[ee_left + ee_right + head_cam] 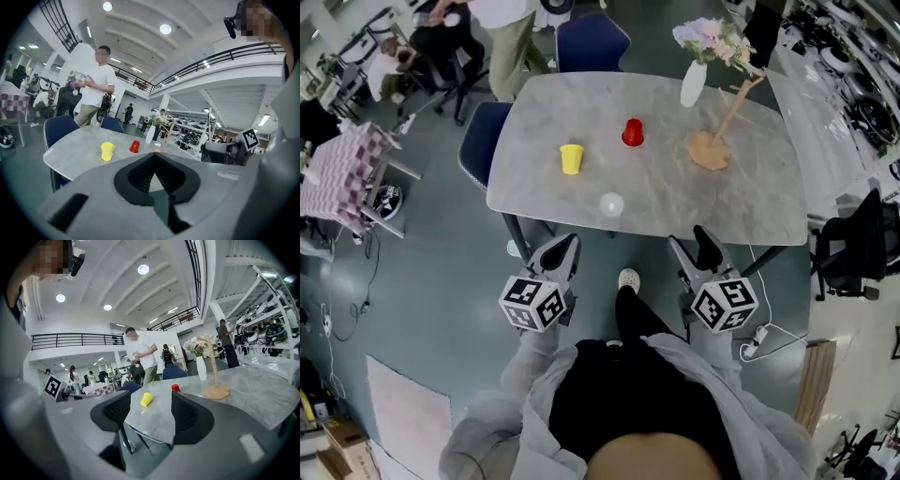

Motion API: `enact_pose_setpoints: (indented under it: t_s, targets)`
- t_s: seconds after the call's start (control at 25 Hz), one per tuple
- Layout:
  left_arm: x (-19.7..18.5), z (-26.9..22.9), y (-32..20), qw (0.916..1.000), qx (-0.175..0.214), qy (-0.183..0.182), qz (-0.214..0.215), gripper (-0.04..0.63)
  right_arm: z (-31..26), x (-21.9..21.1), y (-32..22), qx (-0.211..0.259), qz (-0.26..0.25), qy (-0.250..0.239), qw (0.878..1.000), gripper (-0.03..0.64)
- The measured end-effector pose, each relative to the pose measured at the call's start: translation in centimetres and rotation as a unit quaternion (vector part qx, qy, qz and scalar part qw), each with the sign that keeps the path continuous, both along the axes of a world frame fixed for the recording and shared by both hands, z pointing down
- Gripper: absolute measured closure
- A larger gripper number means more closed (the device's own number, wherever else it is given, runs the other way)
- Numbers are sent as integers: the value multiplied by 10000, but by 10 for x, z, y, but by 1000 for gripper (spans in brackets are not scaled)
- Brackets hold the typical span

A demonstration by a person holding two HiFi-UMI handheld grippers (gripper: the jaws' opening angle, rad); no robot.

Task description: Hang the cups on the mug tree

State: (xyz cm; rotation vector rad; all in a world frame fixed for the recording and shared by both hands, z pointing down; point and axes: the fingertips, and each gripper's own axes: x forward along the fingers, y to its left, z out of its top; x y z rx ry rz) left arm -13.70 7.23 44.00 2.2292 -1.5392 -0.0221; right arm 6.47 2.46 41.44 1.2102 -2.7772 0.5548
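Note:
On the marble table a yellow cup stands upside down left of centre, and a red cup stands upside down behind it. A pale translucent cup sits near the front edge. The wooden mug tree stands at the right with bare pegs. Both grippers hover in front of the table's near edge, apart from every cup. My left gripper is shut and empty. My right gripper is open with nothing between its jaws. The yellow cup and red cup lie ahead of it.
A white vase with flowers stands behind the mug tree. Blue chairs sit at the far and left sides. A person stands beyond the table. A black office chair is at the right, a checkered table at the left.

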Motion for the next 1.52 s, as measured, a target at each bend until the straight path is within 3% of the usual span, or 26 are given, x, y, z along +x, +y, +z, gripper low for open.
enact_pose_setpoints:
  t_s: [0.36,0.68,0.92,1.24,1.52]
  targets:
    - [-15,-11,-121,9997,111,5,-228,592,-4,-12,-128,29,-211,0,9998,353]
    - [-29,-1,-175,9980,72,-13,-627,592,-8,-34,-210,267,-482,-101,9984,353]
    - [-44,10,-203,9976,-105,-29,-685,593,3,-58,-243,150,-468,-93,9987,353]
    - [-60,39,-254,9981,-429,122,-421,592,37,-108,-287,16,-382,364,9986,341]
    - [-81,61,-294,9968,-746,136,-248,593,92,-140,-335,78,-216,1332,9908,334]
